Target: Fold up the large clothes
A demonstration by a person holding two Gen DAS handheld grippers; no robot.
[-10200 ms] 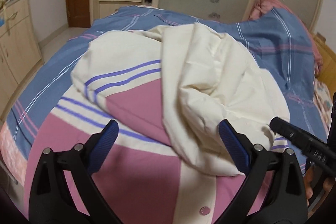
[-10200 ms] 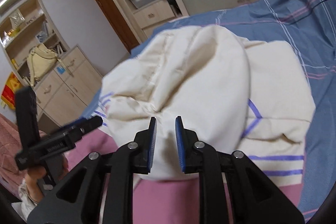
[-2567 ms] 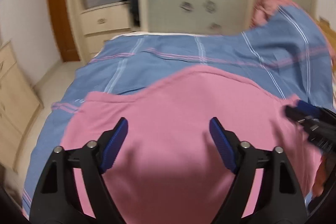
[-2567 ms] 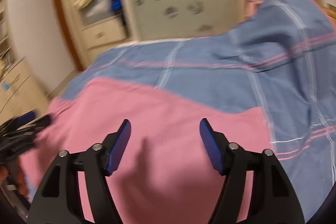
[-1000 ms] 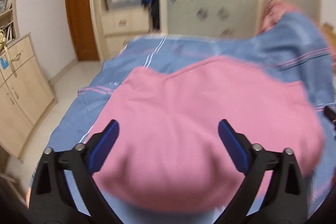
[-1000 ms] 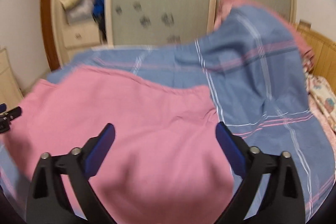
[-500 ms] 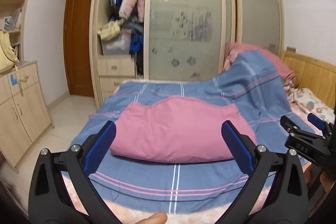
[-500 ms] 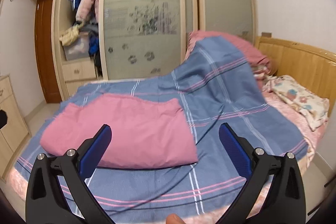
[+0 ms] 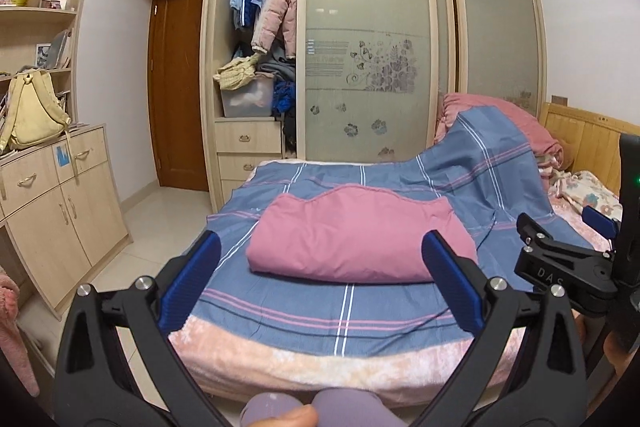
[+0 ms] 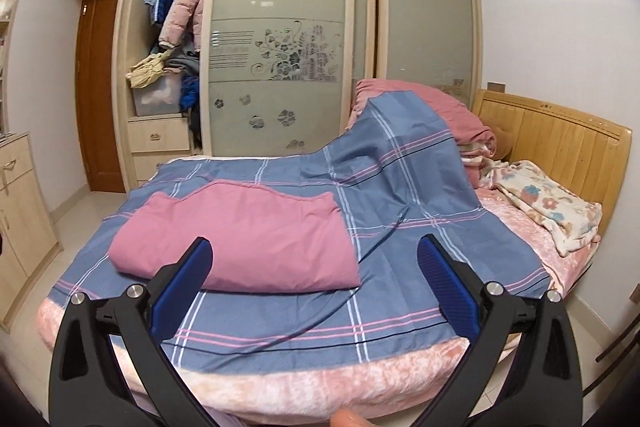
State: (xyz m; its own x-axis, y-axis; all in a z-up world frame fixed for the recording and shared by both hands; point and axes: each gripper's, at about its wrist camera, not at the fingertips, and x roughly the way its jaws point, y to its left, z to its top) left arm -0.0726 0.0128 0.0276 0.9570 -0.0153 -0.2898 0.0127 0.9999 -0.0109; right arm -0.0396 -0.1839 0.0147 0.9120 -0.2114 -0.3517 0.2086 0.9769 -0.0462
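— While looking across the room: plaid blue sheet [image 10: 400, 227] covering the bed [image 10: 280, 383], draping up over a pink quilt [image 10: 420, 107] at the wooden headboard [image 10: 560, 143]. Wardrobe [image 9: 376, 67] standing behind, with coats hanging in its open bay.

— Locating the garment?

— Lying folded, pink garment [image 9: 356, 231] resting flat on the sheet, mid-bed.

— Reporting jaws?

— Left gripper [image 9: 320, 279] standing wide apart, holding nothing, hovering short of the bed's edge. Right gripper [image 10: 312, 283] likewise spread wide, gripping nothing, touching nothing.
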